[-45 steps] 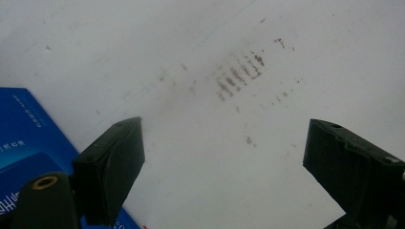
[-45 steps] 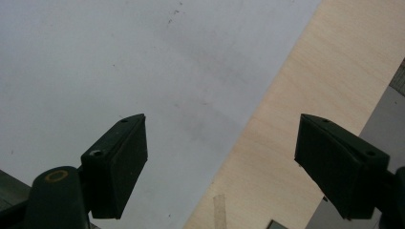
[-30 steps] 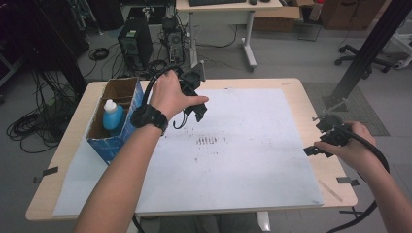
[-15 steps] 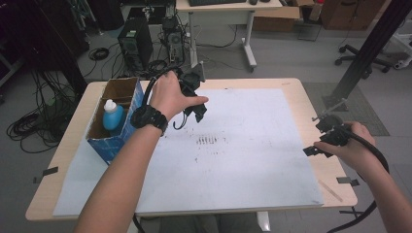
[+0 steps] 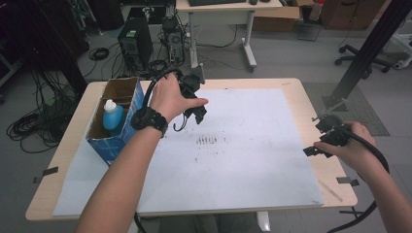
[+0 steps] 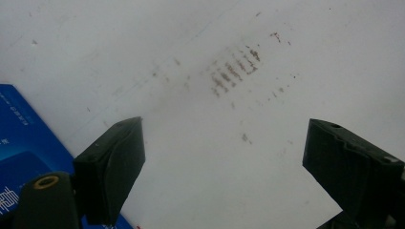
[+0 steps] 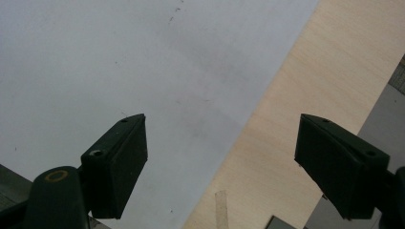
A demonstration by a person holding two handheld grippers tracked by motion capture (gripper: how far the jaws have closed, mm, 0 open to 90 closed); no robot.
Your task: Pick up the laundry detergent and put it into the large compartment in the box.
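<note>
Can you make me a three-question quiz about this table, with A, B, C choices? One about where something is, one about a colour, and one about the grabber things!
1. Where does the cardboard box stand?
A. at the table's left side
B. in the middle of the white sheet
C. on the floor

2. What colour is the bottle in the box?
A. red
B. blue with a white cap
C. green

3. How do the jaws of the left hand-held gripper stand?
A. shut on the bottle
B. shut on a pen
C. open, with nothing between them

Answers:
1 A: in the high view the box sits by the left edge of the table.
2 B: blue body, white cap.
3 C: the left gripper view has only the white sheet between the jaws.
</note>
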